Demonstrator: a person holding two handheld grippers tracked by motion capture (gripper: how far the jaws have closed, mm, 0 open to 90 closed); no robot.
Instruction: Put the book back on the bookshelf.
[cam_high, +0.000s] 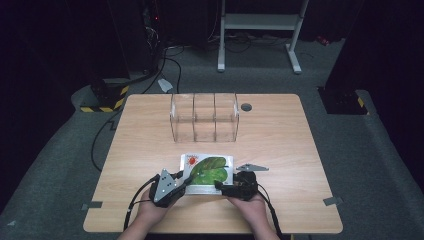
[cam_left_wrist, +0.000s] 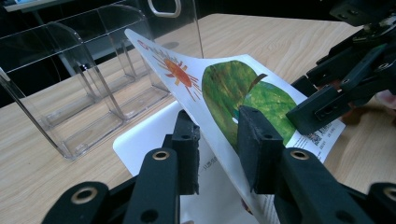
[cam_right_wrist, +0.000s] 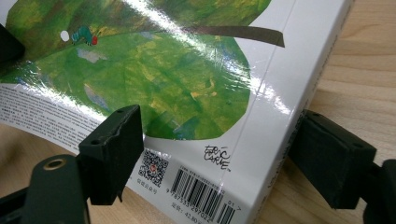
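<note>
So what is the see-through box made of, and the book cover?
The see-through box looks like clear hard plastic, maybe acrylic: the table shows through its walls and its edges catch light. The book cover looks like glossy coated paper or thin card: it shines with glare and bends where it is lifted.

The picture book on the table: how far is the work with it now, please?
Done: the left claw is shut on the back cover and has lifted it off the pages. In hand: the right claw straddles the picture book at its spine corner, near the barcode; its pads do not clearly press it. Left, probably: standing the book in the clear acrylic organizer, whose compartments hold nothing.
</note>
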